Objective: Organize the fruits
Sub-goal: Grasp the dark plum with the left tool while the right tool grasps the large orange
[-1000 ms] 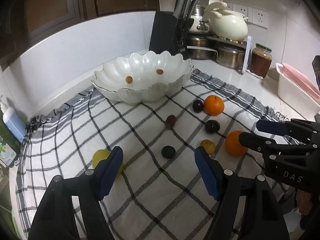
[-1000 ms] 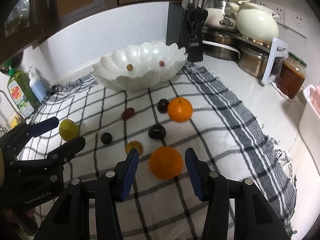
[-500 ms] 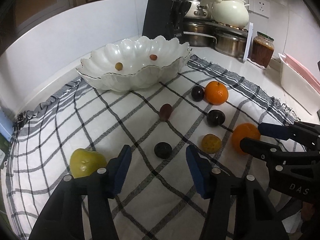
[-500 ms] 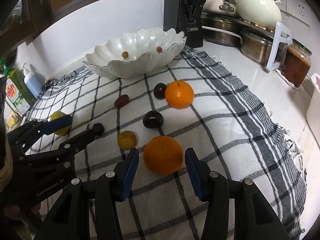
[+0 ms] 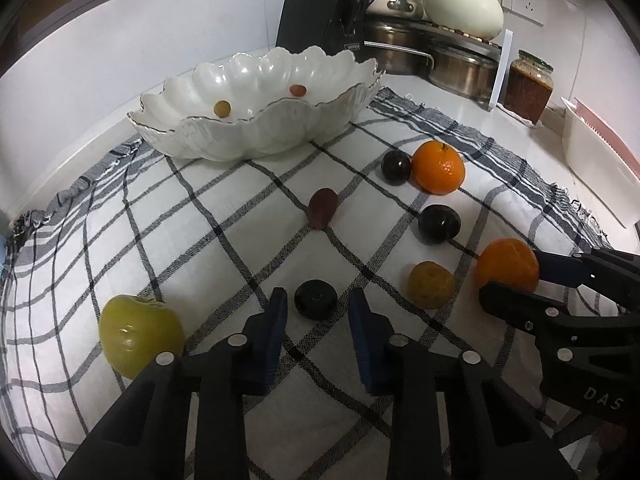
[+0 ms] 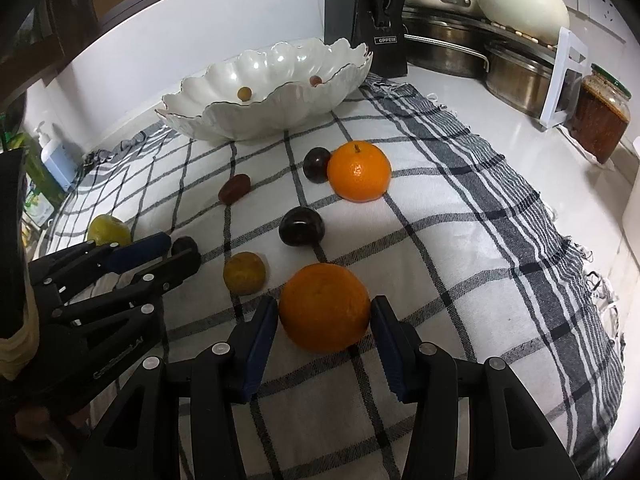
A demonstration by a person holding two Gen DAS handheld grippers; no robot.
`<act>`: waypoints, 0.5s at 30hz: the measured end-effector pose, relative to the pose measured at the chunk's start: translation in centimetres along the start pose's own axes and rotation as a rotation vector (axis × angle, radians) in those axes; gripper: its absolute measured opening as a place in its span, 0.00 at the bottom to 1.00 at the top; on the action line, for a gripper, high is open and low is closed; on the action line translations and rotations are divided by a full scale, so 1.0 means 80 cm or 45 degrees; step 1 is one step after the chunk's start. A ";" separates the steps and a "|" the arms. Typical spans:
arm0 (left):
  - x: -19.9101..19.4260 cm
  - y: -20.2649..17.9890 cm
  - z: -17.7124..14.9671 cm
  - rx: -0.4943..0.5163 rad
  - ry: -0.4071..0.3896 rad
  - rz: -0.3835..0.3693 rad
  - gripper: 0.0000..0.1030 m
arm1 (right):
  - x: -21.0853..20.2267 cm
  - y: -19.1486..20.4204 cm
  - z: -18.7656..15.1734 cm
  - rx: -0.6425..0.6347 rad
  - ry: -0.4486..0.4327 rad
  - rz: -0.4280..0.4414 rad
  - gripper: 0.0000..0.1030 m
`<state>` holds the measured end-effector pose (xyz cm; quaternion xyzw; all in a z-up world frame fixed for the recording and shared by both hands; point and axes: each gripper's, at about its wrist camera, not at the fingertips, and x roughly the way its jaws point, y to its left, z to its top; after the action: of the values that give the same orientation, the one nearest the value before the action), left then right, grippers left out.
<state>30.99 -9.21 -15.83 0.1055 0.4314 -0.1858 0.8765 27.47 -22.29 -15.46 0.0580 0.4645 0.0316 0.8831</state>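
**Fruits scattered on checked cloth, both grippers low over them**

Fruits lie loose on a black-and-white checked cloth [image 5: 168, 216] in front of a scalloped white bowl [image 5: 256, 120], which holds two small round fruits. The left gripper [image 5: 316, 312] tilts steeply down with its jaws closing around a small dark fruit [image 5: 315, 299]; the fruit sits between the blue pads, but a gap shows on both sides and they do not yet press it. The right gripper [image 6: 324, 322] tilts down likewise, its jaws set on either side of the near orange [image 6: 324, 307], pads at or just off the peel; whether they press it cannot be told.

A green fruit [image 5: 140, 334] lies left of the left gripper, partly hidden by its arm. A yellowish fruit [image 6: 244, 273] sits between the two grippers. Farther back are a second orange [image 6: 359, 171] touching a dark plum [image 6: 316, 164], another plum [image 6: 302, 226] and a reddish oval fruit [image 6: 235, 189]. The hands holding the grippers are out of frame.

The cloth covers a white kitchen counter [image 6: 460, 92]. Behind stand a black knife block [image 6: 372, 20], steel pots [image 6: 516, 80], a cream pot [image 6: 520, 0] and a jar [image 6: 600, 116] of dark red contents.
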 end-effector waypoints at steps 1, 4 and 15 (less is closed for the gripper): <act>0.002 0.000 0.000 0.003 0.004 0.003 0.28 | 0.000 0.000 0.000 -0.002 0.000 -0.002 0.48; 0.004 -0.002 -0.001 0.006 0.003 0.002 0.25 | 0.001 0.001 -0.001 -0.006 0.000 -0.005 0.46; -0.008 -0.004 0.001 -0.001 -0.020 0.004 0.22 | -0.003 -0.002 -0.003 0.014 -0.012 0.014 0.44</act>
<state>30.59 -9.37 -15.25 0.1043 0.4244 -0.1852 0.8802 27.18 -22.48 -15.44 0.0657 0.4603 0.0337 0.8847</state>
